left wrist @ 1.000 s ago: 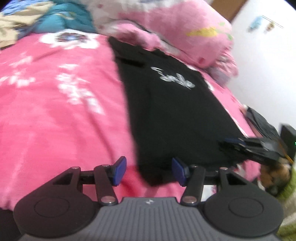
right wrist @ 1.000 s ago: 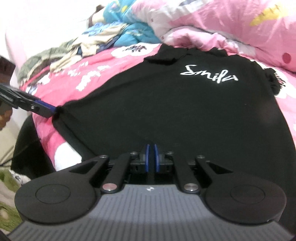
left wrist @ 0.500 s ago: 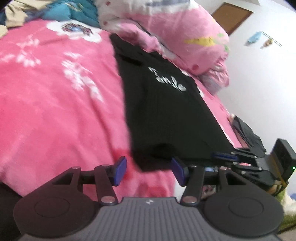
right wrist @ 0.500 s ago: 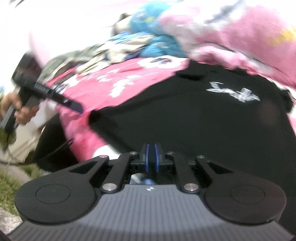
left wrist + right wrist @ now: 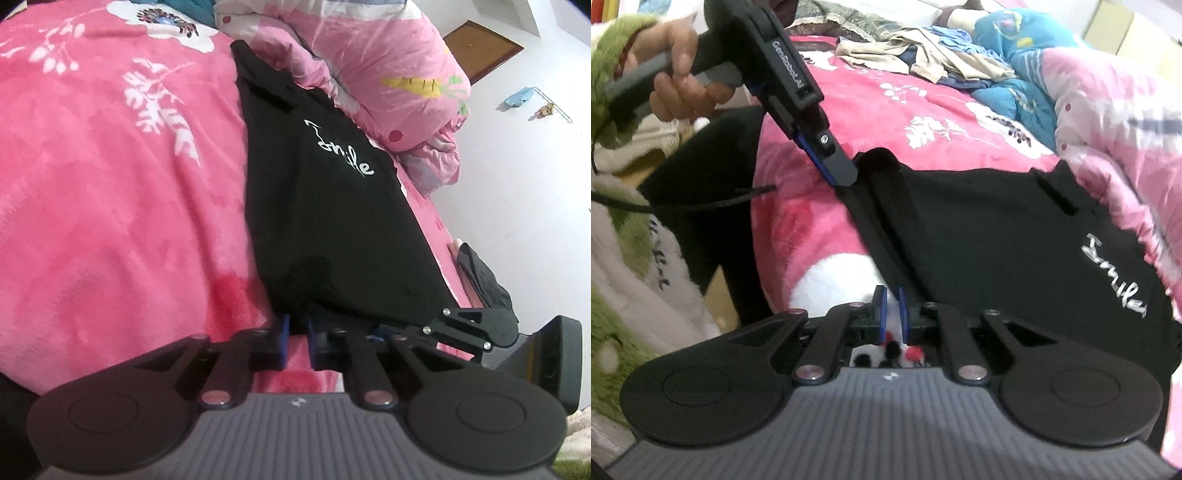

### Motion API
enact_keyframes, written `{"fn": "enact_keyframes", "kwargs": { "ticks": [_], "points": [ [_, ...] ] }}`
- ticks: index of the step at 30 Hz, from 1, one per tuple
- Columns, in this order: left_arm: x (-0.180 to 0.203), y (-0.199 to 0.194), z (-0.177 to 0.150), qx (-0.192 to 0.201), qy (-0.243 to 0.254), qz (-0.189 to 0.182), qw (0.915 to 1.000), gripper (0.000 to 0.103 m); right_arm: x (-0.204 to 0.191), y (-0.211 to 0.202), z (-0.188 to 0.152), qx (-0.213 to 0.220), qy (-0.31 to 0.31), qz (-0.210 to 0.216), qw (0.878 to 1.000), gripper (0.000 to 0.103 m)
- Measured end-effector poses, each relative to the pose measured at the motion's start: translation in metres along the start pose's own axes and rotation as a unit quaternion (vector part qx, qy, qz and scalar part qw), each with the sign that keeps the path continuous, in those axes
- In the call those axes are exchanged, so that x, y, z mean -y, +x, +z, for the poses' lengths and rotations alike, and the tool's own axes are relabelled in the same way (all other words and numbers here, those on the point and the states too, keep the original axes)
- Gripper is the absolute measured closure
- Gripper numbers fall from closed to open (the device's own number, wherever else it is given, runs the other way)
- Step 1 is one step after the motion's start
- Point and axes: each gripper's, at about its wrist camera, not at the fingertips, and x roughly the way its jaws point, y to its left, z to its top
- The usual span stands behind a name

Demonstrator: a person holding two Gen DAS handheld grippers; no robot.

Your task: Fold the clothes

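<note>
A black T-shirt (image 5: 325, 206) with white script lies lengthwise on the pink flowered bed cover (image 5: 110, 184). In the left wrist view my left gripper (image 5: 295, 328) is at the shirt's near hem corner, its jaws closing with the fabric between the blue pads. The right wrist view shows that same left gripper (image 5: 846, 181) pinching the corner, which is lifted a little. My right gripper (image 5: 891, 310) is shut on the hem further along the T-shirt (image 5: 997, 240). The right gripper (image 5: 376, 328) sits close beside the left, with the hem taut between them.
A puffy pink quilt (image 5: 388, 74) is piled along the shirt's far side. A heap of loose clothes (image 5: 942, 62) and a blue quilt (image 5: 1015, 55) lie at the head of the bed. A dark garment (image 5: 484, 280) hangs at the bed edge. A hand (image 5: 679, 74) holds the left gripper's handle.
The left jaws went from wide apart to closed on the hem corner. The right gripper rolled and slid along the hem toward the left gripper, carrying its fabric.
</note>
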Motion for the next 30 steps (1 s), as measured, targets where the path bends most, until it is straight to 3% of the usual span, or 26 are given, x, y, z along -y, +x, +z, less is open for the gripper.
{"fn": "enact_keyframes", "kwargs": {
  "ticks": [9,15,17,20,21,22,23,27,30],
  "points": [
    [-0.003,0.001,0.005,-0.001,-0.021,-0.030,0.9993,0.096,-0.010,0.003,-0.001,-0.014,-0.068,-0.029,0.997,0.094],
    [-0.006,0.004,0.004,-0.005,-0.032,-0.042,0.9986,0.067,-0.007,0.008,0.002,-0.017,-0.075,-0.028,0.997,0.087],
    [-0.005,0.006,0.004,-0.002,-0.035,-0.045,0.9984,0.064,-0.004,0.009,0.002,-0.017,-0.071,-0.028,0.997,0.080],
    [-0.005,0.010,0.006,0.003,-0.038,-0.045,0.9983,0.071,0.003,0.011,0.004,-0.017,-0.053,-0.020,0.998,0.078],
    [-0.004,0.011,0.007,0.003,-0.037,-0.043,0.9984,0.081,0.006,0.012,0.004,-0.017,-0.041,-0.014,0.999,0.078],
    [-0.004,0.012,0.008,0.003,-0.037,-0.040,0.9985,0.098,0.009,0.012,0.004,-0.017,-0.028,-0.009,0.999,0.078],
    [-0.004,0.013,0.008,0.002,-0.037,-0.038,0.9986,0.101,0.012,0.011,0.004,-0.016,-0.016,-0.003,1.000,0.080],
    [-0.005,0.010,0.011,0.009,-0.041,-0.042,0.9982,0.103,0.026,0.009,0.003,-0.016,0.039,0.019,0.999,0.083],
    [-0.004,0.001,0.013,0.018,-0.044,-0.068,0.9966,0.103,0.035,0.010,0.003,-0.014,0.072,0.027,0.997,0.093]
  ]
}}
